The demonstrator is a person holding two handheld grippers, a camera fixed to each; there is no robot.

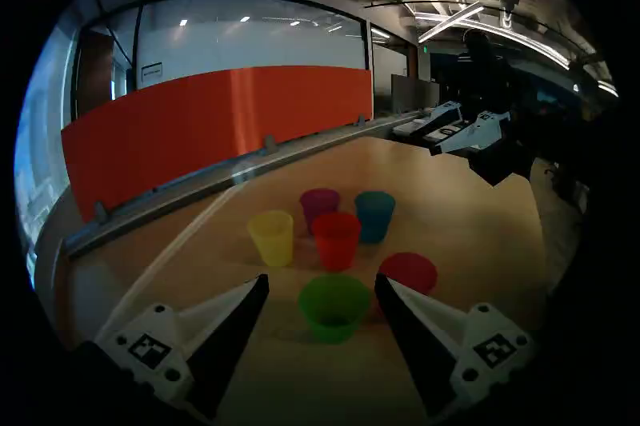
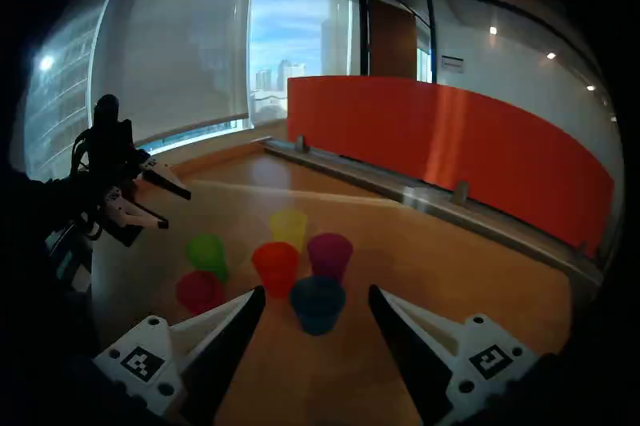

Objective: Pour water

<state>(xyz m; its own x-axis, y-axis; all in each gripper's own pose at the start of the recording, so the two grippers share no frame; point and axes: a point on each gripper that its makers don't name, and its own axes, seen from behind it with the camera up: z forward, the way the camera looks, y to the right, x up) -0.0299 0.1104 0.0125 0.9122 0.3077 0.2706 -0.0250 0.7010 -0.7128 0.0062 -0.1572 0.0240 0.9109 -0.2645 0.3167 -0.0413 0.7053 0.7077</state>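
Several plastic cups stand clustered upright on a wooden table (image 1: 472,226): yellow (image 1: 270,237), purple (image 1: 320,206), teal (image 1: 374,216), orange-red (image 1: 336,240), green (image 1: 334,308) and dark red (image 1: 408,272). My left gripper (image 1: 320,284) is open just above the table, with the green cup right ahead between its fingertips, untouched. In the right gripper view the teal cup (image 2: 318,304) is nearest and sits ahead of my open right gripper (image 2: 316,292), with the orange-red cup (image 2: 276,266) and purple cup (image 2: 330,256) behind it. I cannot tell what the cups hold.
An orange partition (image 1: 216,122) on a metal rail (image 1: 200,182) runs along the table's far side. The right gripper (image 1: 414,141) hovers beyond the cups in the left gripper view. In the right gripper view the left gripper (image 2: 176,210) is at far left, before large windows (image 2: 296,50).
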